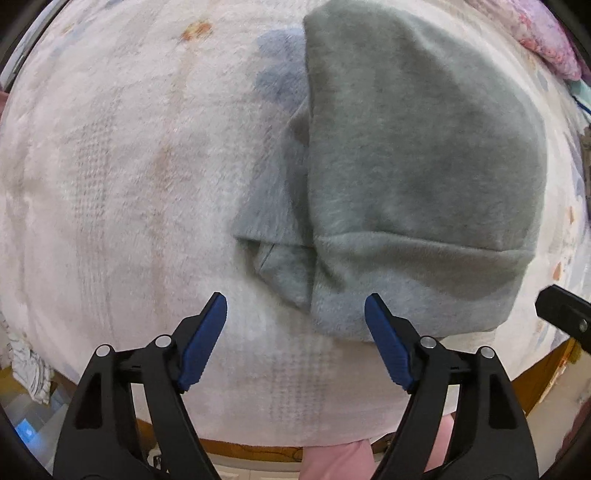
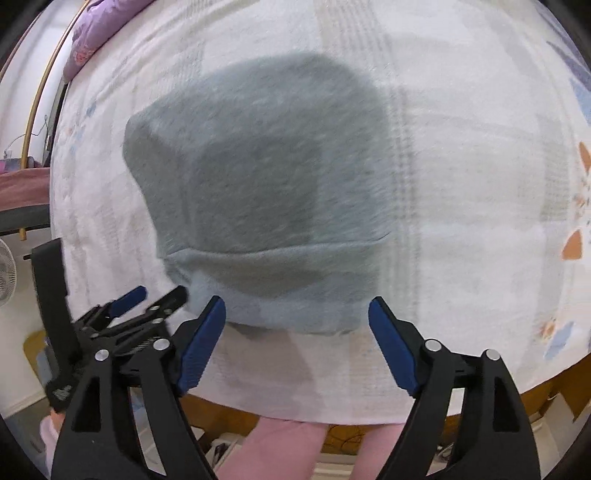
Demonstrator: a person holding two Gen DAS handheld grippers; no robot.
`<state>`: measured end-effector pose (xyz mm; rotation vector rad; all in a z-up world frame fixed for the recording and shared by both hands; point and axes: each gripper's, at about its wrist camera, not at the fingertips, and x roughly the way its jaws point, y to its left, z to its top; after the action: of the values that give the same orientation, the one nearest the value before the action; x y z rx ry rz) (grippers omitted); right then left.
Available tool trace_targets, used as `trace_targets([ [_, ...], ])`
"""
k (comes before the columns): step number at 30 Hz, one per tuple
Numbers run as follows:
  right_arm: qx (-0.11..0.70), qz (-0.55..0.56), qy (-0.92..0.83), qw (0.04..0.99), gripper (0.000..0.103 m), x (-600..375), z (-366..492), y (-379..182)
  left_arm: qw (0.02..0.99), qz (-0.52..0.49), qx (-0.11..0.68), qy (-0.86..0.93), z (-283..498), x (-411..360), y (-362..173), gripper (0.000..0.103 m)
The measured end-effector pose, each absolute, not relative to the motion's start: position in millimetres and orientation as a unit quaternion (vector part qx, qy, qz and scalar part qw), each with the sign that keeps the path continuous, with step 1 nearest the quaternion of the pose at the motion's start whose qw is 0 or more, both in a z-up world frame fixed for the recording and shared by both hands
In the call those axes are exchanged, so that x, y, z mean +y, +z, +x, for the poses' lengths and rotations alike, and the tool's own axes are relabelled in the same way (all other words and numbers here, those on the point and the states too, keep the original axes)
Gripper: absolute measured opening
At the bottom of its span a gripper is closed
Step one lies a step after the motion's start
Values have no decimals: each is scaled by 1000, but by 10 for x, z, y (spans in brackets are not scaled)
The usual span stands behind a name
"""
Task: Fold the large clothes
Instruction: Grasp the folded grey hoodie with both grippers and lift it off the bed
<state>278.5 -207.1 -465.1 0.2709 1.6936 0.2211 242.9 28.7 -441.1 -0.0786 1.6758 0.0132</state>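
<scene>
Left tongs (image 1: 295, 319) spread | right tongs (image 2: 297, 321) spread | grey garment (image 2: 258, 192) folded, motion-blurred

- We see a pale patterned bedspread (image 2: 480, 184) covering the bed, with faint checks and orange shapes.
- We make out a wooden bed frame (image 2: 546, 398) running under its near edge.
- We spot a purple floral quilt (image 2: 92, 33) bunched at the far corner.
- We catch a white fan (image 2: 6, 271) by the left wall.
- Crumpled white cloth (image 1: 27, 365) hangs low beside the bed.
</scene>
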Motion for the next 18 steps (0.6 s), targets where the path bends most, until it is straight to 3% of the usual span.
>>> trace_targets([
  [7,729,149,109,659,94,-2369,3080,-4798,687,-97,716,-78,2897,403,-4334,89],
  [18,724,183,252,616,95,-2358,3580,-5385,700,-154,679,-158,3581,748,-5011,91],
])
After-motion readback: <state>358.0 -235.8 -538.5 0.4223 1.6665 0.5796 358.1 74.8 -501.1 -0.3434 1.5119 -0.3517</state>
